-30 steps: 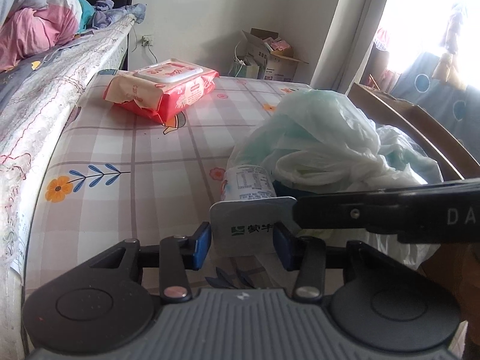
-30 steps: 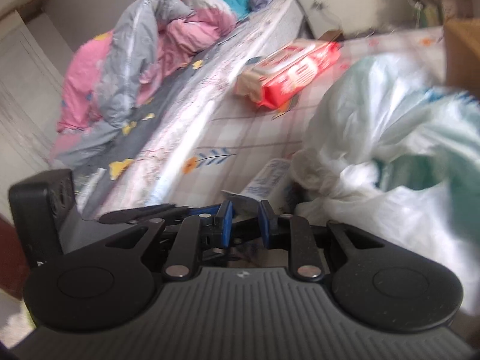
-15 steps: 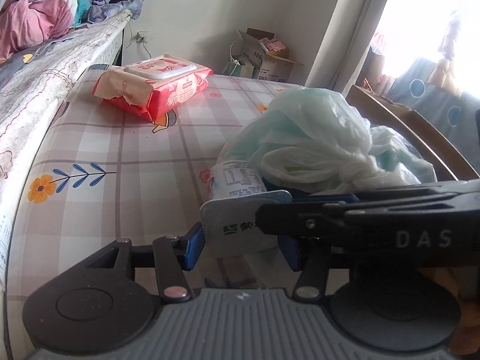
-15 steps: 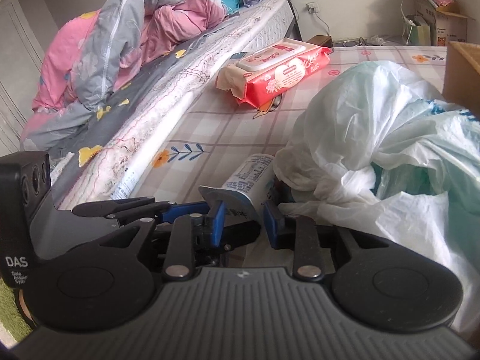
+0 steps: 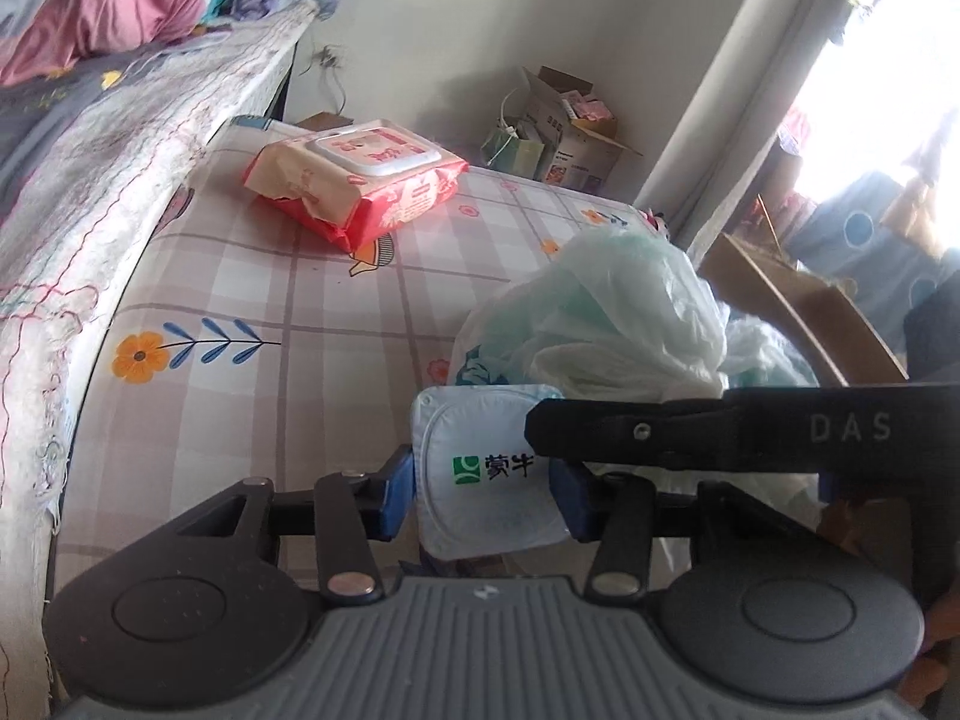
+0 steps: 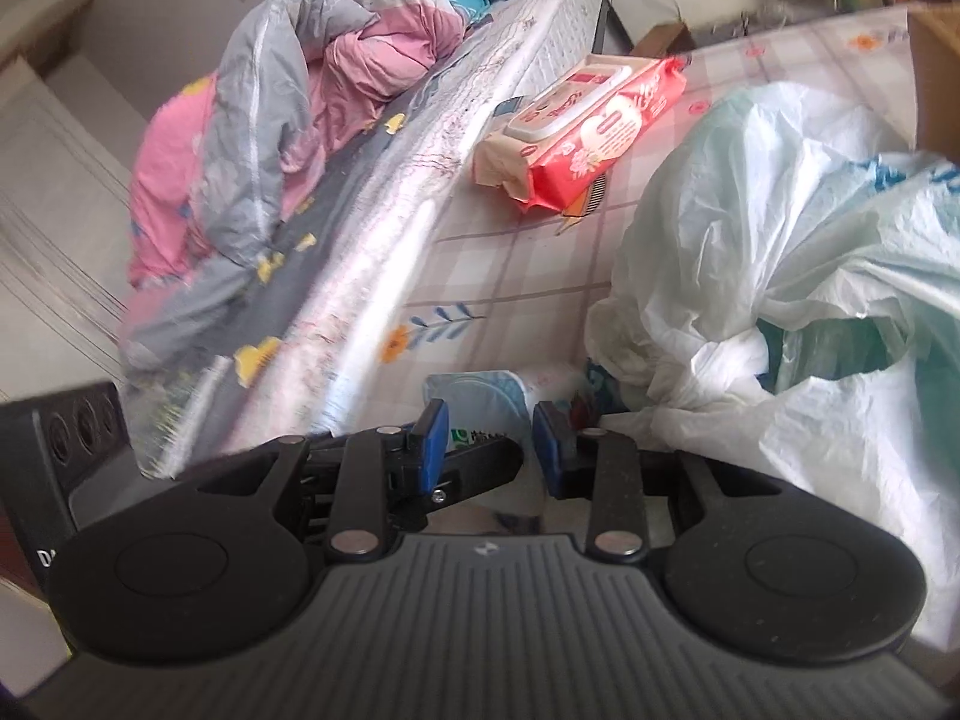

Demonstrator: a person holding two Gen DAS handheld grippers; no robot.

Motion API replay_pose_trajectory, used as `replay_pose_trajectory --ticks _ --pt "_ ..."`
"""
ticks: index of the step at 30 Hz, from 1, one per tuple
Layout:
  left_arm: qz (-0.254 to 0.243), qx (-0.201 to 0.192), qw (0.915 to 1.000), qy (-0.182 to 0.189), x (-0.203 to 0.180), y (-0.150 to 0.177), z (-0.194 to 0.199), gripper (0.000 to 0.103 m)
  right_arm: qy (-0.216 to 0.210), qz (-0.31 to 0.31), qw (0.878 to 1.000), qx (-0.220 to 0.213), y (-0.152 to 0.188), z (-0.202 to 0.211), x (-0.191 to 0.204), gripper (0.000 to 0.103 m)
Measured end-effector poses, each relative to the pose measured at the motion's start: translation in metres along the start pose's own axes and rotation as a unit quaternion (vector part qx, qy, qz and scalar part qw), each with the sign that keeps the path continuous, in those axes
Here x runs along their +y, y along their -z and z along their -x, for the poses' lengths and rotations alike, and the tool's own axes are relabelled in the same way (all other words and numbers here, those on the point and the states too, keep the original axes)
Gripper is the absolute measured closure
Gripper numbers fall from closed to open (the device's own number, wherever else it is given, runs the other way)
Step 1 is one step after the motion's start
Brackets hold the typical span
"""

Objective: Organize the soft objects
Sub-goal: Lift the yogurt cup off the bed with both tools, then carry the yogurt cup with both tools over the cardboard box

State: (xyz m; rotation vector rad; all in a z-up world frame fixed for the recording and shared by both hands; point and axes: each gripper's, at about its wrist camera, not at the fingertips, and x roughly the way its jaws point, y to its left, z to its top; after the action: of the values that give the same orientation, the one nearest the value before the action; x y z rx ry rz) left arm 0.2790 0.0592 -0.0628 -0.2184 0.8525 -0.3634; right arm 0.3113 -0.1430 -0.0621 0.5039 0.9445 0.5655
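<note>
At the bottom centre of the left wrist view, the left hand-held gripper (image 5: 483,489) is clamped on a small white yogurt cup (image 5: 489,471), its blue pads pressing the cup's two sides and the foil lid with a green logo facing the camera. The right hand-held gripper (image 6: 491,441) stands with its pads apart around nothing, just beside the same cup (image 6: 480,405), and its black finger crosses the right middle of the left view against the lid. The step looks like carrying or handing over the cup; a thin-walled cup will buckle, so the squeeze should stay light and the cup level, and the right pads should close on it fully before the left lets go. Just past the cup, centre right, lies a heap of crumpled plastic bags (image 5: 606,312), pale green and white. Farther off, upper middle, a red pack of wet wipes (image 5: 360,186) rests on the checked, flower-printed sheet (image 5: 336,312) of a low bed. At upper left a higher mattress edge (image 5: 120,192) carries pink bedding (image 6: 312,108); a cardboard box (image 5: 570,132) stands by the wall.
</note>
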Motion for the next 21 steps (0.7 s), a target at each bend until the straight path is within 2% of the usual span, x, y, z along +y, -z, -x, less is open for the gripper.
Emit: replay_pose_trajectory --ticks 5,11,16,21 --pt "0.045 0.004 0.9989 0.007 0.012 -0.005 -0.006 0.060 -0.015 -0.056 0.998 0.003 -0.007 -0.013 -0.015 0.073" --pt "0.073 0.010 0.9973 0.004 0.014 -0.011 -0.010 0.065 -0.019 -0.092 0.995 0.008 -0.013 -0.021 -0.025 0.073" --pt "0.096 0.008 0.9953 0.003 0.012 -0.015 0.005 0.065 -0.036 -0.100 0.994 0.007 -0.015 -0.011 -0.017 0.073" --pt "0.099 -0.005 0.9951 -0.006 -0.006 -0.023 0.031 0.065 -0.061 -0.101 0.993 -0.005 -0.019 0.014 -0.006 0.073"
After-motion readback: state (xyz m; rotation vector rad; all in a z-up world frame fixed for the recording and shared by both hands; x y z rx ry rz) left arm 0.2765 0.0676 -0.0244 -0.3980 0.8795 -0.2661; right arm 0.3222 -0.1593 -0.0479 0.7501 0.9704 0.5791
